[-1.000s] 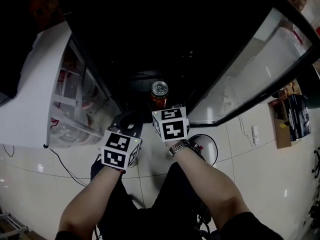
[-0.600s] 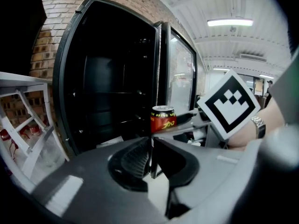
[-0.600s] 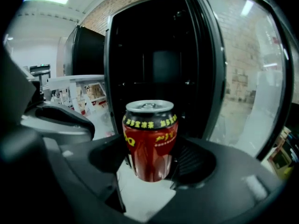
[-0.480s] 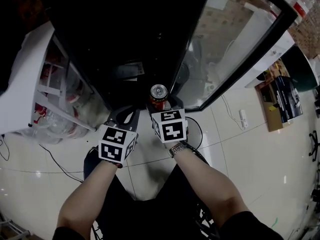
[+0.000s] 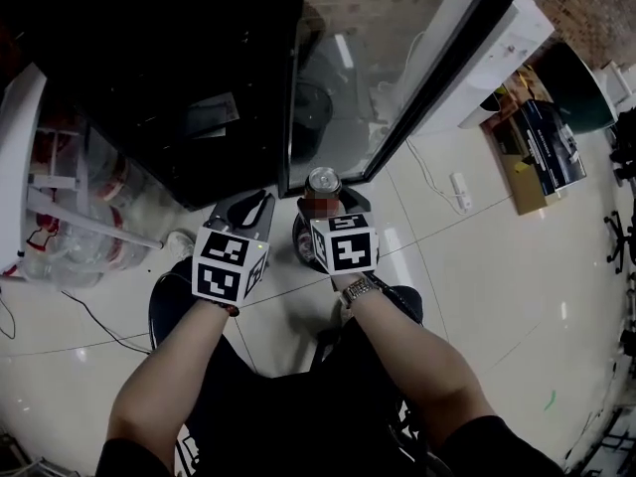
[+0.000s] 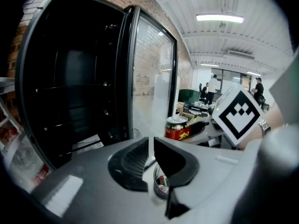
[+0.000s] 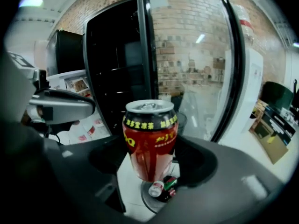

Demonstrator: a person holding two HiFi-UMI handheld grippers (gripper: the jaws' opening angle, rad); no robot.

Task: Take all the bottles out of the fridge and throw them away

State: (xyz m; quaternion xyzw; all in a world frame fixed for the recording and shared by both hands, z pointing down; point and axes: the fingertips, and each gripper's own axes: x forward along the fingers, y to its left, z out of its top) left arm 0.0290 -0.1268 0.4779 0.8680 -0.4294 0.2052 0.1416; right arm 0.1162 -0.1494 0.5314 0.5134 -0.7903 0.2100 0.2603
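Observation:
A red drinks can (image 7: pixel 149 141) with a silver top stands upright between the jaws of my right gripper (image 7: pixel 149 160), which is shut on it. In the head view the can (image 5: pixel 323 189) hangs over a round dark bin (image 5: pixel 301 247) on the floor. Through the right gripper view the bin (image 7: pixel 145 200) shows below the can with a small bottle (image 7: pixel 156 187) lying in it. My left gripper (image 5: pixel 241 211) is beside it on the left, shut with only a thin slit and nothing held (image 6: pixel 150 149). The can (image 6: pixel 176 129) also shows in the left gripper view.
The black fridge (image 5: pixel 149 68) stands open ahead, its inside dark. Its glass door (image 5: pixel 397 58) swings out to the right. A white door shelf with red-labelled packs (image 5: pixel 70 197) is at the left. Cardboard boxes (image 5: pixel 537 147) sit on the tiled floor at the right.
Both grippers have drawn back from the fridge. The right one has carried the can to a spot over the floor bin. The left gripper stayed beside it.

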